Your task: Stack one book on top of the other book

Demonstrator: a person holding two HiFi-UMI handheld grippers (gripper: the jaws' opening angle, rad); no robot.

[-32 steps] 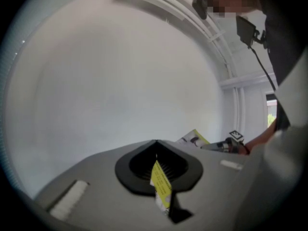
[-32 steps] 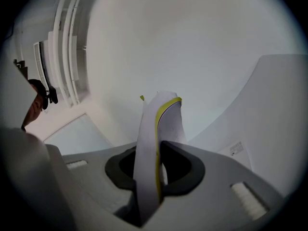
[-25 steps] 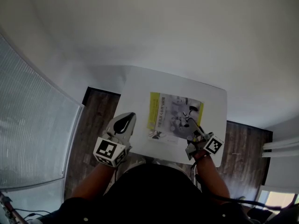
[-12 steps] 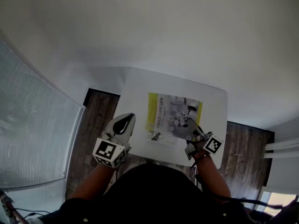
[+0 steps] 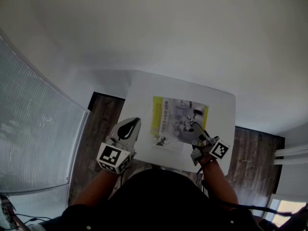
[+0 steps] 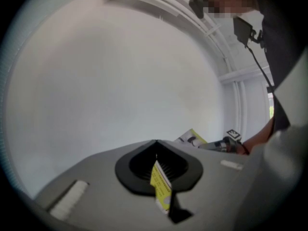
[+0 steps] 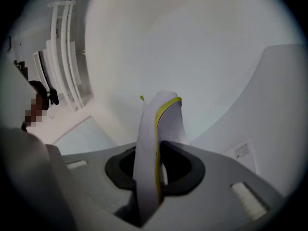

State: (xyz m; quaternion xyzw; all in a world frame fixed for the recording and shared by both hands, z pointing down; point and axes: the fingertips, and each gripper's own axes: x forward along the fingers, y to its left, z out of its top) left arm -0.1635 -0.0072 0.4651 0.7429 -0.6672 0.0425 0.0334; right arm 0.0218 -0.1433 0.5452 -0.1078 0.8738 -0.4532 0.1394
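Observation:
A book [image 5: 175, 119] with a yellow spine and a grey picture cover lies on the small white table [image 5: 144, 88]. Whether a second book sits under it I cannot tell. My right gripper [image 5: 196, 126] is shut on the book's near right corner. In the right gripper view the book [image 7: 161, 129] stands edge-on between the jaws of that gripper [image 7: 155, 172]. My left gripper [image 5: 131, 124] hovers by the table's left edge, apart from the book, jaws together. In its own view a small yellow slip shows at the seam of my left gripper [image 6: 159, 170]. Beyond are the book [image 6: 191, 137] and right gripper [image 6: 219, 146].
Dark wood floor [image 5: 103, 119] shows on both sides of the table. A ribbed translucent panel [image 5: 33, 129] runs along the left. White pipes [image 5: 291, 153] stand at the far right, and a white wall lies beyond the table.

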